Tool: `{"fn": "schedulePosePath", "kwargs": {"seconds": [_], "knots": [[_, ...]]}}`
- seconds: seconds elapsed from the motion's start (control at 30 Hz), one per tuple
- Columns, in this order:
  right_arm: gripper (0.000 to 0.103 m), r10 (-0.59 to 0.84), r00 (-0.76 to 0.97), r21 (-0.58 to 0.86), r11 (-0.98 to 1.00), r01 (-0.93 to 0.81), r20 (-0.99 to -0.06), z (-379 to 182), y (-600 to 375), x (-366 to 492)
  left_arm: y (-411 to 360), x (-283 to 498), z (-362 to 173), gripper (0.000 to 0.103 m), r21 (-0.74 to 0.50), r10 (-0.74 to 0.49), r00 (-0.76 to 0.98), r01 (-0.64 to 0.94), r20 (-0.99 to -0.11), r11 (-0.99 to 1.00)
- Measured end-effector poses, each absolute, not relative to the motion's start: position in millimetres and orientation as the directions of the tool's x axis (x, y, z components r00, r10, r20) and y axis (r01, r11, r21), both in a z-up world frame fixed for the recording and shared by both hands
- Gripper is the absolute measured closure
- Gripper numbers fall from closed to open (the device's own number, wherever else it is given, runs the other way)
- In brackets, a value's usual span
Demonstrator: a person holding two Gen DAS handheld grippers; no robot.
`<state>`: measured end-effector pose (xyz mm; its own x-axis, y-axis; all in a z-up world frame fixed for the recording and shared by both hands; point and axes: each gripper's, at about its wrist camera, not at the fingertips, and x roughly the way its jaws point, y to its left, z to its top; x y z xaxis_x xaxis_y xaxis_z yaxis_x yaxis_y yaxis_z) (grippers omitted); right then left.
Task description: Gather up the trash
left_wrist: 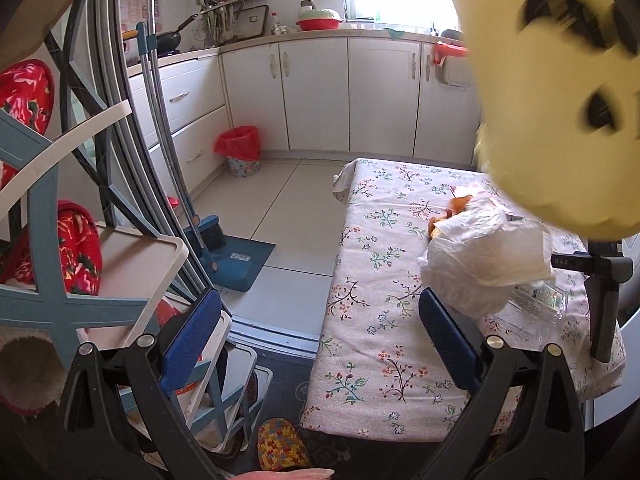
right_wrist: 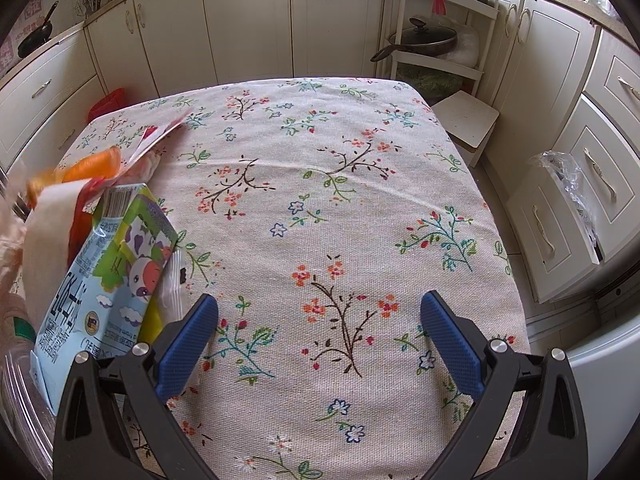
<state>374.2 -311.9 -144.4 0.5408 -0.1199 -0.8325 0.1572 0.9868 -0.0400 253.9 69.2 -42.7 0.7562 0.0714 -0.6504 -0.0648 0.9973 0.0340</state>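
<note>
On the table (right_wrist: 320, 200), left edge, trash heap: milk carton (right_wrist: 108, 280), white plastic bag (left_wrist: 480, 256) and clear bottle (left_wrist: 536, 308) are piled.
Left gripper (left_wrist: 320, 320): held wide open, empty, beside the table.
Right gripper (right_wrist: 320, 336): spread wide, nothing held, right of the carton.
Advice: the carton should be straddled squarely before closing.
Bin (left_wrist: 239, 151): well beyond the table.

Bright daylight pours from the window (left_wrist: 384, 0) above the counter, blown out to white glare. Below it the floor (left_wrist: 288, 200) is evenly lit, shadows soft. A pale yellow object (left_wrist: 560, 100) right of the window is close and heavily blurred. Over the tabletop (right_wrist: 340, 200) the milk carton (right_wrist: 108, 280) at its left shows motion smear; straight lines bow near both frames' dark edges
</note>
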Motion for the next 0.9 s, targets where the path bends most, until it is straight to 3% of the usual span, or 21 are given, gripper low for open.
{"fn": "schedulePosePath", "kwargs": {"seconds": [0.13, 0.23, 0.47, 0.63, 0.9], "knots": [[0.006, -0.12, 0.541, -0.04, 0.987, 0.157, -0.833, -144, -312, 374, 68, 254, -49, 0.008, -0.003, 0.023, 0.741, -0.033, -0.671, 0.999], [0.006, -0.12, 0.541, -0.04, 0.987, 0.157, -0.833, -144, -311, 374, 68, 246, -48, 0.008, -0.039, -0.03, 0.77, 0.007, -0.637, 0.999], [0.006, -0.12, 0.541, -0.04, 0.987, 0.157, -0.832, -144, -311, 375, 69, 244, -43, 0.008, 0.05, 0.04, 0.782, -0.012, -0.622, 0.999], [0.006, -0.12, 0.541, -0.04, 0.987, 0.157, -0.832, -144, -311, 375, 74, 252, -49, 0.008, 0.004, 0.007, 0.742, -0.006, -0.67, 1.0], [0.006, -0.12, 0.541, -0.04, 0.987, 0.157, -0.833, -145, -311, 375, 43, 242, -47, 0.008, 0.013, -0.066, 0.765, 0.096, -0.641, 0.995]]}}
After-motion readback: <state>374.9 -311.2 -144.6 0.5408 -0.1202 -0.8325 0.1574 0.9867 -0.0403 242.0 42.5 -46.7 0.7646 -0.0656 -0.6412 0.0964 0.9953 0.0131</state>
